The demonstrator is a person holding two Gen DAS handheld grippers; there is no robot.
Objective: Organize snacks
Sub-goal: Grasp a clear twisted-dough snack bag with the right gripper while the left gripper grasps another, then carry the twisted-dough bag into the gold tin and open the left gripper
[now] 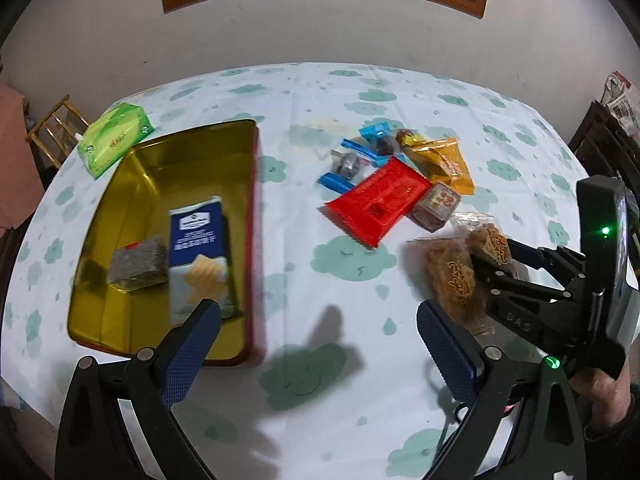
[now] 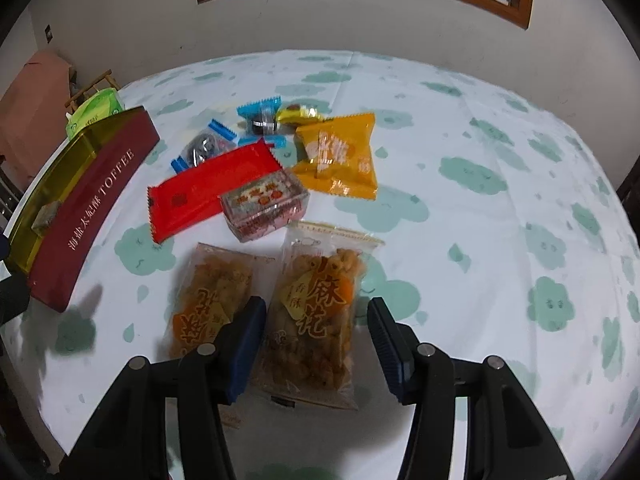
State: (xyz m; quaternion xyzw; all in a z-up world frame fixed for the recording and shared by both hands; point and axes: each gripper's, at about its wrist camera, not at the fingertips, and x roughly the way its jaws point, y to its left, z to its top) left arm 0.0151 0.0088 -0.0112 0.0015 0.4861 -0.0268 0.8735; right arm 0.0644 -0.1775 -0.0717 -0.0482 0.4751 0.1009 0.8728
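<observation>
A red toffee tin [image 1: 248, 216] with a gold inside lies open on the table's left; it also shows in the right wrist view [image 2: 84, 216]. Inside it lie a blue biscuit box [image 1: 200, 256] and a grey packet [image 1: 138, 266]. My left gripper [image 1: 320, 344] is open and empty, just right of the tin. My right gripper [image 2: 316, 340] is open, its fingers on either side of a clear bag of fried twists [image 2: 316, 312] lying on the table. A second such bag [image 2: 208, 296] lies to its left. My right gripper also shows in the left wrist view [image 1: 486, 268].
Loose snacks lie mid-table: a red packet [image 2: 208, 192], an orange packet [image 2: 340, 156], a small clear box [image 2: 264, 204], blue-wrapped sweets [image 2: 260, 116] and a gold sweet [image 2: 298, 114]. A green tissue pack [image 1: 116, 136] lies beyond the tin. A cloud-patterned cloth [image 2: 500, 200] covers the table.
</observation>
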